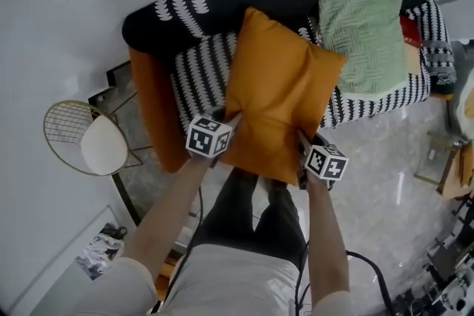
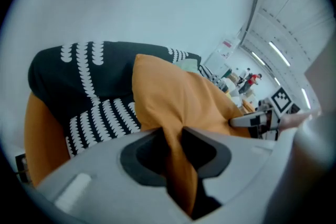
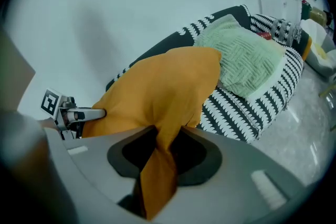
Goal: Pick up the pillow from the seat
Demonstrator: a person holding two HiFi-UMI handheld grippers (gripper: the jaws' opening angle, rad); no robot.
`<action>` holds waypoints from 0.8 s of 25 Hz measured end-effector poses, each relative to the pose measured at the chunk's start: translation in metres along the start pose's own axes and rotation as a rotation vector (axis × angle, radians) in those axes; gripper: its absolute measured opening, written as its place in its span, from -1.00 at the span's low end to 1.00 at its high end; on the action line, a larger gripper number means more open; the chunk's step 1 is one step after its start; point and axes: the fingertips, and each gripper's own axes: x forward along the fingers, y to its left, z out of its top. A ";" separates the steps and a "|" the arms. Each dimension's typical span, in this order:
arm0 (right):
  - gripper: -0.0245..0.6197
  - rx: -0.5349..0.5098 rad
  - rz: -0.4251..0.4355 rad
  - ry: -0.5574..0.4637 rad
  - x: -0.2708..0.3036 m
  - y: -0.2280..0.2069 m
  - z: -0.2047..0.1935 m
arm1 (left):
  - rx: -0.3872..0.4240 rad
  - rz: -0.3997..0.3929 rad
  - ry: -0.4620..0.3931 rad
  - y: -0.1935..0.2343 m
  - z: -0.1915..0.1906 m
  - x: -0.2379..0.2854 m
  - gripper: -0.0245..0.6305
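An orange pillow (image 1: 280,91) leans over the front of a black-and-white patterned seat (image 1: 204,63), its near edge held up off the cushion. My left gripper (image 1: 222,131) is shut on the pillow's near left corner (image 2: 176,144), with cloth pinched between its jaws. My right gripper (image 1: 305,152) is shut on the near right corner (image 3: 160,157) in the same way. Each gripper view shows the other gripper (image 2: 262,118) (image 3: 71,113) across the orange pillow. A green pillow (image 1: 363,37) lies on the seat's right end.
The seat has an orange side panel (image 1: 155,111) at its left. A gold wire chair with a white pad (image 1: 92,140) stands to the left on the marble floor. A white wall runs behind the seat. Cables and gear lie at the lower right (image 1: 437,270).
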 end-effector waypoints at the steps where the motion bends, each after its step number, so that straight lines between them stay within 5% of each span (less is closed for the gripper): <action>1: -0.54 -0.005 0.001 -0.005 -0.010 0.005 0.003 | 0.003 0.002 -0.010 -0.007 0.004 -0.009 -0.63; 20: -0.54 -0.214 0.086 -0.074 -0.234 0.053 0.018 | 0.020 0.113 -0.199 -0.196 0.023 -0.164 -0.63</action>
